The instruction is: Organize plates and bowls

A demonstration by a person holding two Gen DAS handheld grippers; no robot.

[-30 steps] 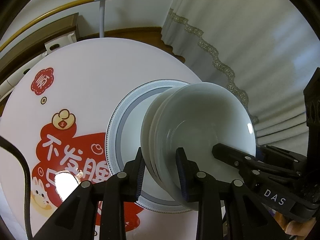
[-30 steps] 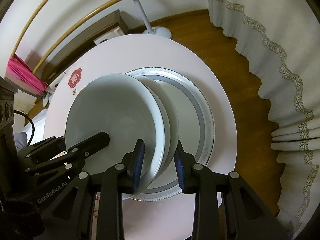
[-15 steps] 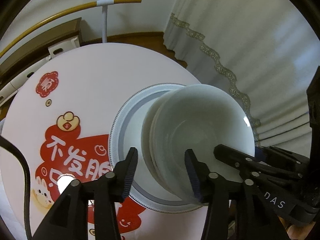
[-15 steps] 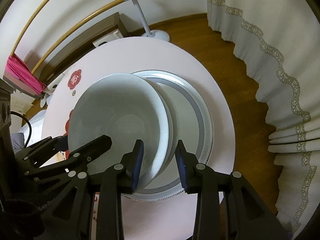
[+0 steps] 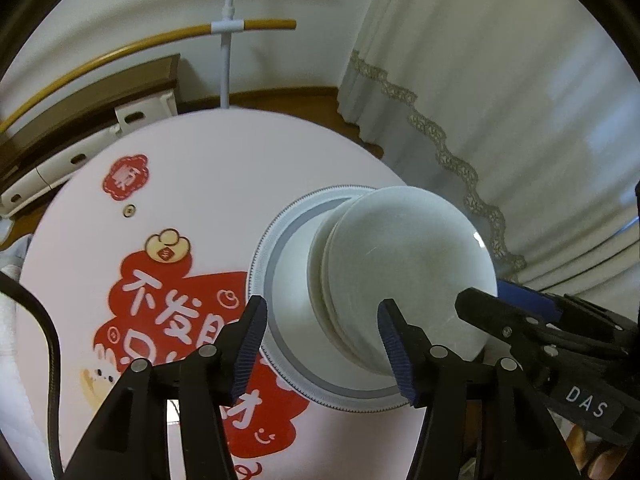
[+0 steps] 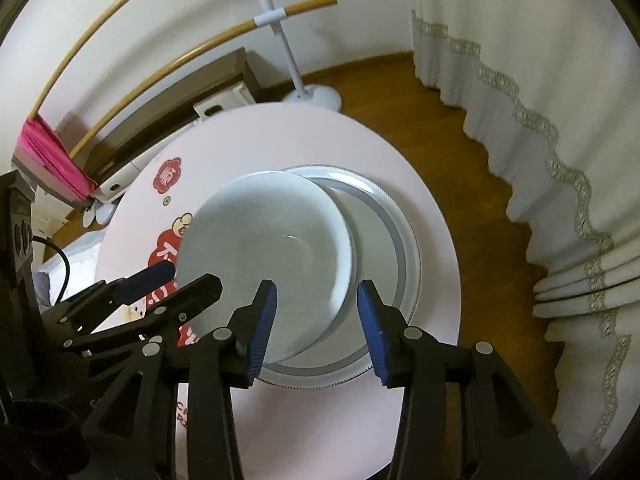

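My left gripper [image 5: 322, 342] and my right gripper [image 6: 317, 330] flank a stack of pale, glossy white ceramic bowls [image 6: 266, 258], which rests inside a wide white plate with a grey patterned band around its rim [image 6: 404, 248]; the plate lies on a round pale-pink table printed with red characters [image 5: 192, 208], right of the table's centre and towards its near edge. Both pairs of jaws have just been opening and now stand apart, with the near rim of the stack showing between the pads in each view but no pad pressing on it, so I judge the bowls released and the step in hand to be a clean withdrawal. In the left view the bowls [image 5: 404, 276] sit slightly stepped, the top one shifted right of those beneath, and in the right view the stack lies off-centre on the plate, over its left side. To finish well, I should part each pair of jaws a little further before drawing back, then retreat along my own pointing line rather than sideways, since a ribbed blue pad catching a rim could drag the top bowl further off its fellows. The stack looks smooth and likely to slide. The lace-trimmed white curtain [image 6: 540, 120] hangs well apart on the right.
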